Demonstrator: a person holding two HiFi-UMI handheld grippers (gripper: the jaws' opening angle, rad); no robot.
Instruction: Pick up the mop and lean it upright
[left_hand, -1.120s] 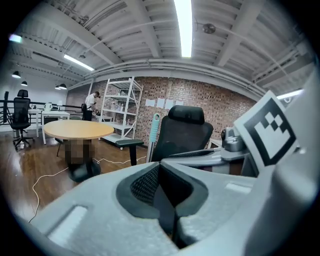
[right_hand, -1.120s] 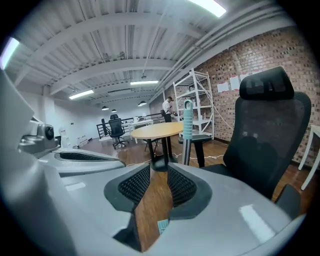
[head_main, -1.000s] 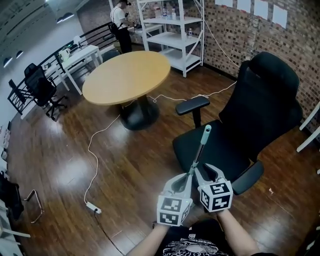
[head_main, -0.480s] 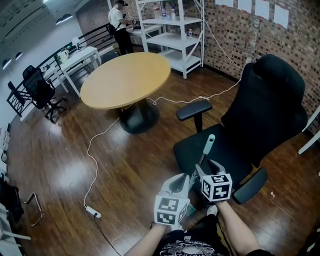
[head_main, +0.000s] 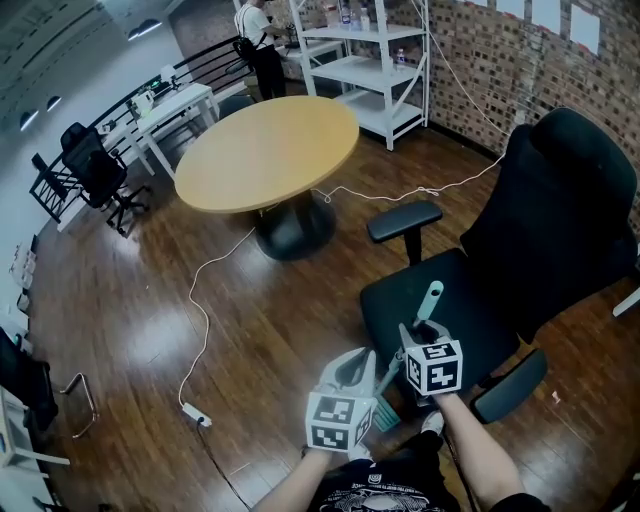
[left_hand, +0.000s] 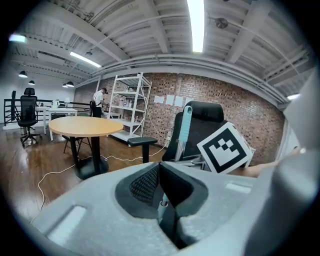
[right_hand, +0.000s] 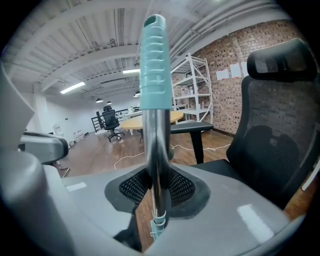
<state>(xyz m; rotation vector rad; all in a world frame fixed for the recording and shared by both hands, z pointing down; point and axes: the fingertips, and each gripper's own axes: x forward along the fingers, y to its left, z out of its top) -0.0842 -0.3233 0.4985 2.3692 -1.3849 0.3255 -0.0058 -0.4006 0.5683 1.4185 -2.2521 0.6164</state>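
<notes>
The mop is a metal pole with a teal grip (head_main: 431, 297) at its top, standing tilted in front of the black office chair (head_main: 545, 210). My right gripper (head_main: 421, 334) is shut on the pole just under the teal grip (right_hand: 152, 65); its jaws have just been closing with the pole between them (right_hand: 156, 187). My left gripper (head_main: 354, 366) sits lower and to the left, shut on a lower part of the pole (left_hand: 162, 207). A teal piece of the mop's foot (head_main: 386, 416) shows by my legs; the rest is hidden.
The chair's seat (head_main: 440, 300) and armrest (head_main: 404, 220) lie just beyond the mop. A round wooden table (head_main: 270, 150) stands further off. A white cable with a power strip (head_main: 193, 412) runs over the wood floor. Shelving (head_main: 370, 60) and a person (head_main: 262, 45) are at the back.
Both grippers and the mop have come lower and closer to me. The right gripper now holds the pole nearer the teal grip than a second ago.
</notes>
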